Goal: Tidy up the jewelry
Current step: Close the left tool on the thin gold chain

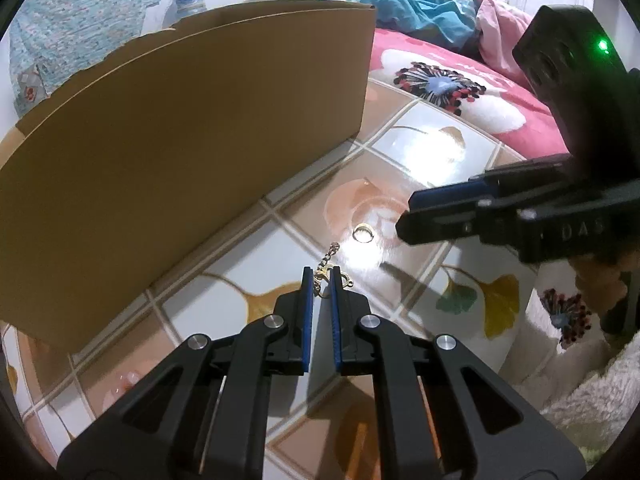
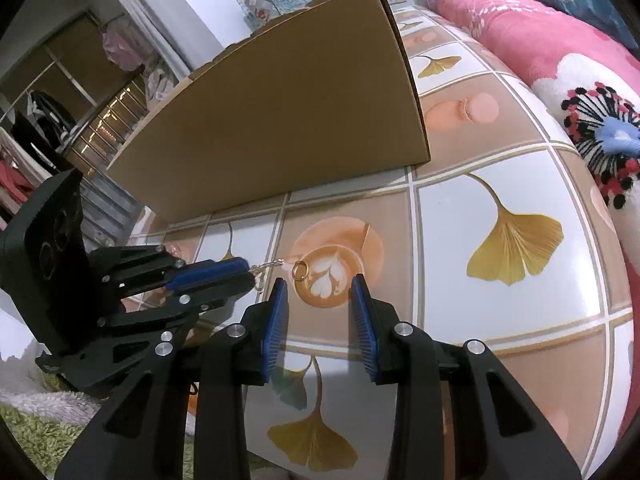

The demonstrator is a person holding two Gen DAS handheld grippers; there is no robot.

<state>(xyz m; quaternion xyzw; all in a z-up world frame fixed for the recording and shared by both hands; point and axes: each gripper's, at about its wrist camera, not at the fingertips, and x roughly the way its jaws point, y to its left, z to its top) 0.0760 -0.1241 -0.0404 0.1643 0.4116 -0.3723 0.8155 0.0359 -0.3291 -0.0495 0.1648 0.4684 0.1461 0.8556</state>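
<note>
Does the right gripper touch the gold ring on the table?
Apart. The right wrist view shows the right gripper open, with bare table between its fingertips and the ring, which lies ahead of its left finger.

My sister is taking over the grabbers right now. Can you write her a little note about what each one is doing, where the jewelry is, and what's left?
Left gripper: closed around the gold chain, low over the table; it looks like a grip, but I can't be sure.
Right gripper: open, holding nothing, hovering just short of the gold ring.
The ring lies loose on the latte picture of the tablecloth, just past the chain's far end.
The cardboard box stands behind both; its inside is hidden.
Done: chain probably gripped. Left: pick up the ring, then put both pieces away.
</note>
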